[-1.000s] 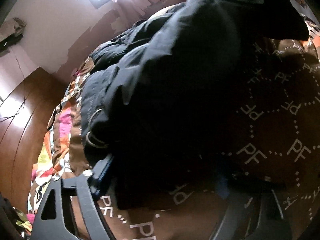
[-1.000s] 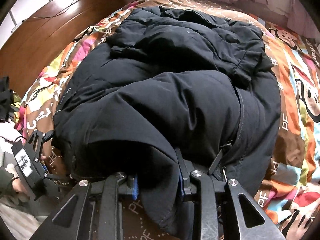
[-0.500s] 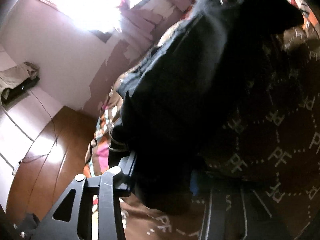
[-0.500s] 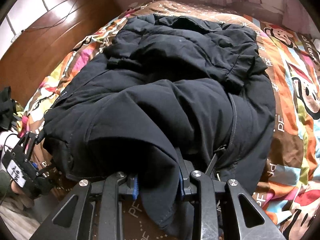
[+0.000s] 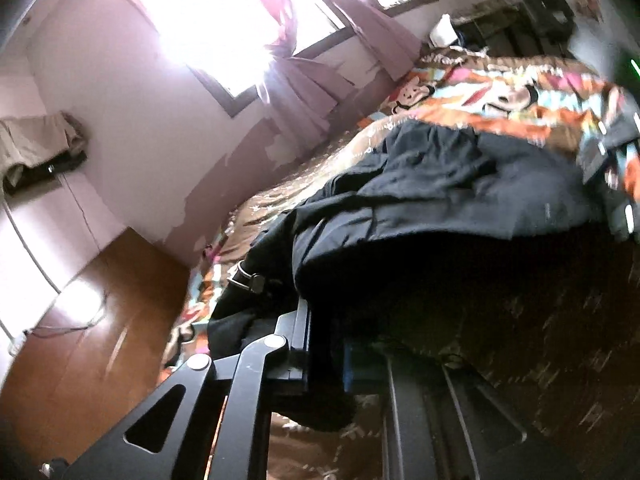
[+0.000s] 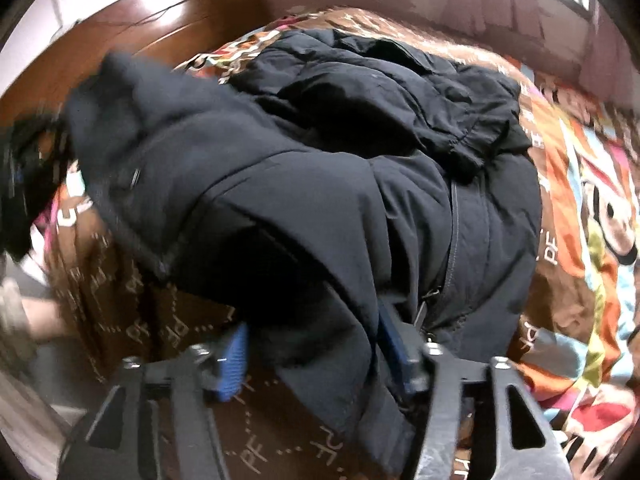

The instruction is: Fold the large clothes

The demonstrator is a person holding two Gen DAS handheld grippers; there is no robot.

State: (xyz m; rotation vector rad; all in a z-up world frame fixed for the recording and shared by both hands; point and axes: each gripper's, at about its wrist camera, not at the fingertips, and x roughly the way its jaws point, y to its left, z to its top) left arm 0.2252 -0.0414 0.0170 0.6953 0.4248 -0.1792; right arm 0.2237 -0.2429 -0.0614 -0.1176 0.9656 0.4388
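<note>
Wooden headboard (image 5: 92, 344) at the left, then a peeling wall (image 5: 132, 92) with one bright window (image 5: 224, 12) and pink curtains (image 5: 316, 80). One bed, covered by a cartoon-print bedspread (image 6: 580, 216) in brown, orange and blue. No containers in view. One black padded jacket (image 6: 360, 168) heaped on the bedspread, its left edge raised off the bed. Two claws: left claw (image 5: 326, 350) just closed, pressed together on a fold of the jacket's hem; right claw (image 6: 314, 350) just opened, blue pads (image 6: 232, 364) spread with a hanging fold of the jacket loose between them. Dark cabinet (image 5: 540, 4) at the far right.
</note>
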